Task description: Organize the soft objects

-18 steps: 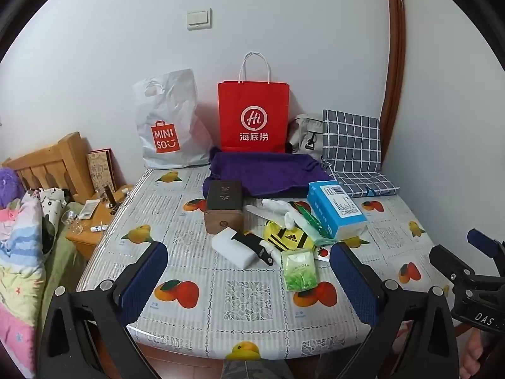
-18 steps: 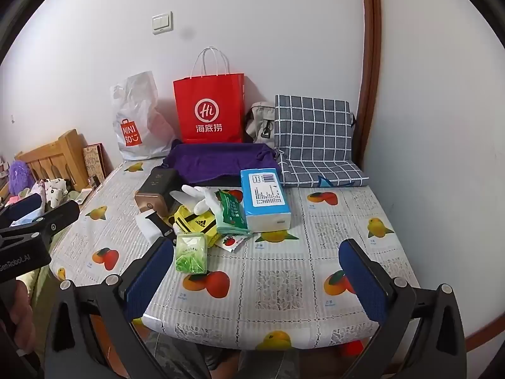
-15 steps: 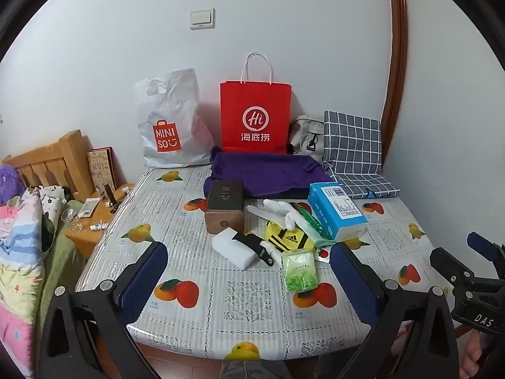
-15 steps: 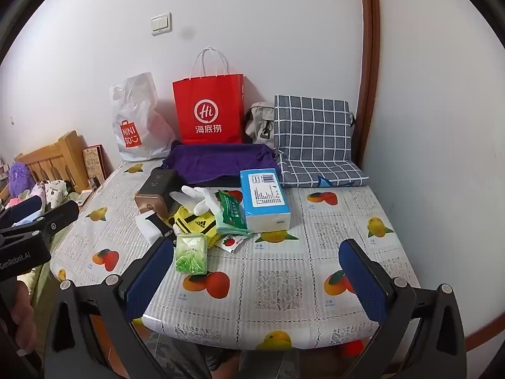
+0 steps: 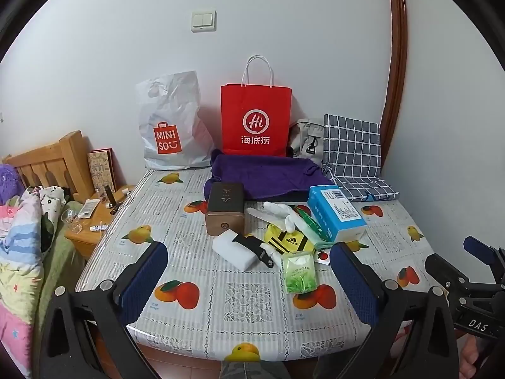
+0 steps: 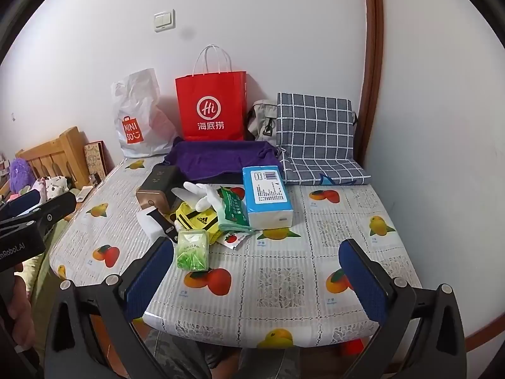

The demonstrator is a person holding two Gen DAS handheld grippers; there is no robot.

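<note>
You are holding both the left gripper [image 5: 246, 279] and the right gripper [image 6: 257, 276] spread and empty at the near table edge; the white glove [image 6: 202, 194] and the green tissue pack [image 6: 193, 250] are lying mid-table, left of the blue tissue pack [image 6: 266, 194]. Nothing is picked yet; next calls for reaching in.

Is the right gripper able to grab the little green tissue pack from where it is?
Probably yes. The right gripper is open and empty, and the green tissue pack lies at the near edge of the pile with nothing on top; only bare tablecloth lies between.
</note>
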